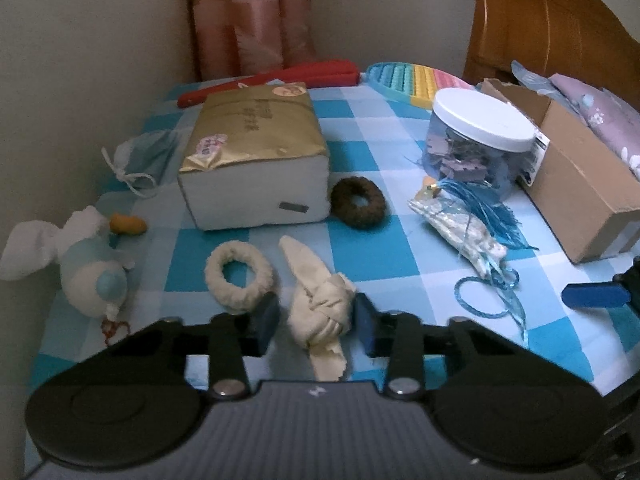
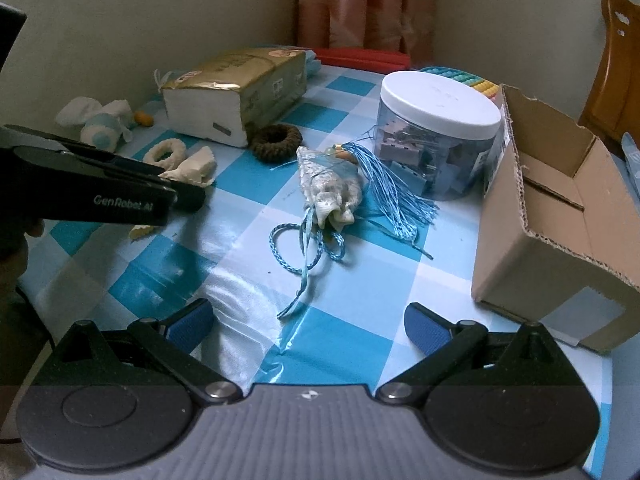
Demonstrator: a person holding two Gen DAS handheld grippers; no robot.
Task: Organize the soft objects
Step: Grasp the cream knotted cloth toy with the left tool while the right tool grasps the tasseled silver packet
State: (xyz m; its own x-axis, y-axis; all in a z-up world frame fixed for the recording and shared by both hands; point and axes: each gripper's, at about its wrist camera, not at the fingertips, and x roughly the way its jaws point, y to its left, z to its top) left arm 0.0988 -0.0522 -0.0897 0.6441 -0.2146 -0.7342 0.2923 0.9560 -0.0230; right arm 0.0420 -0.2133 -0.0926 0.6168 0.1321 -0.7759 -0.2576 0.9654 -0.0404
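Observation:
A cream cloth tied in a knot lies on the blue checked tablecloth, and my left gripper is shut on the knot, one blue pad on each side. From the right wrist view the left gripper comes in from the left, with the cream cloth at its tips. A cream ring scrunchie and a brown scrunchie lie just beyond. A white and blue plush toy rests at the left edge. My right gripper stands open over bare tablecloth, short of a tasselled sachet.
A gold tissue pack sits mid-table with a face mask beside it. A lidded clear jar and an open cardboard box stand on the right. A wall runs along the left. A wooden chair stands behind.

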